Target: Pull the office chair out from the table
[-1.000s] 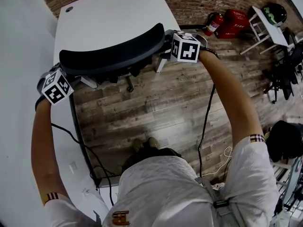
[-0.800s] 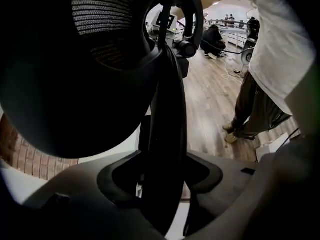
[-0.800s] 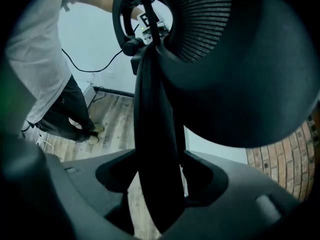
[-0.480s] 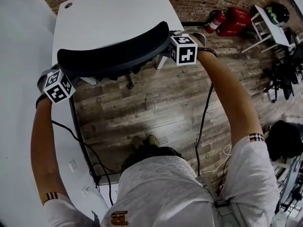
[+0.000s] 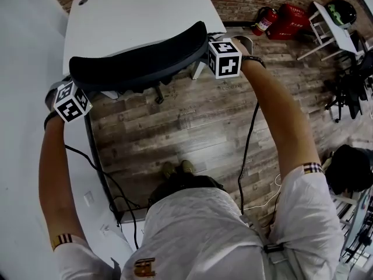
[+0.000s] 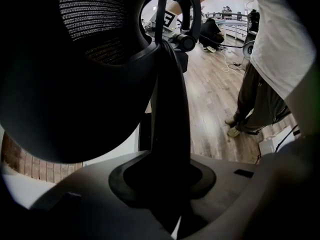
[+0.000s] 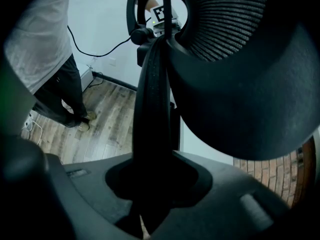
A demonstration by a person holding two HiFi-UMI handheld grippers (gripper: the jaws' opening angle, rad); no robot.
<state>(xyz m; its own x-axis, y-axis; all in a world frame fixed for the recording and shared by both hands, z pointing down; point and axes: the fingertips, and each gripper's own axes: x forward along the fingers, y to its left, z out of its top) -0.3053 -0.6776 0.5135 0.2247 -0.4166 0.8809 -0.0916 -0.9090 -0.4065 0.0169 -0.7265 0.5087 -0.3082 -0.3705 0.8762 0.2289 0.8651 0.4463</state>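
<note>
The office chair's black curved backrest (image 5: 137, 60) stands against the white table (image 5: 134, 13). My left gripper (image 5: 64, 93) sits at the backrest's left end and my right gripper (image 5: 214, 56) at its right end. In the left gripper view the backrest's dark frame bar (image 6: 170, 104) runs straight down between the jaws of the left gripper (image 6: 167, 184) and fills the gap. The right gripper view shows the same: the frame bar (image 7: 152, 104) lies between the jaws of the right gripper (image 7: 155, 184). Both pairs of jaws are closing onto the frame, and the pads are hidden.
Wood floor (image 5: 192, 121) lies behind the chair, where the person's feet (image 5: 178, 169) stand. A red fire extinguisher (image 5: 263, 22) and red case (image 5: 288, 21) stand by the brick wall. A white stand (image 5: 329, 31) and dark gear (image 5: 349, 92) are at the right. Cables (image 5: 247, 150) hang from both grippers.
The right gripper's marker cube rolled and sank slightly against the backrest's right end. The left gripper barely moved. The chair stays at the table.
</note>
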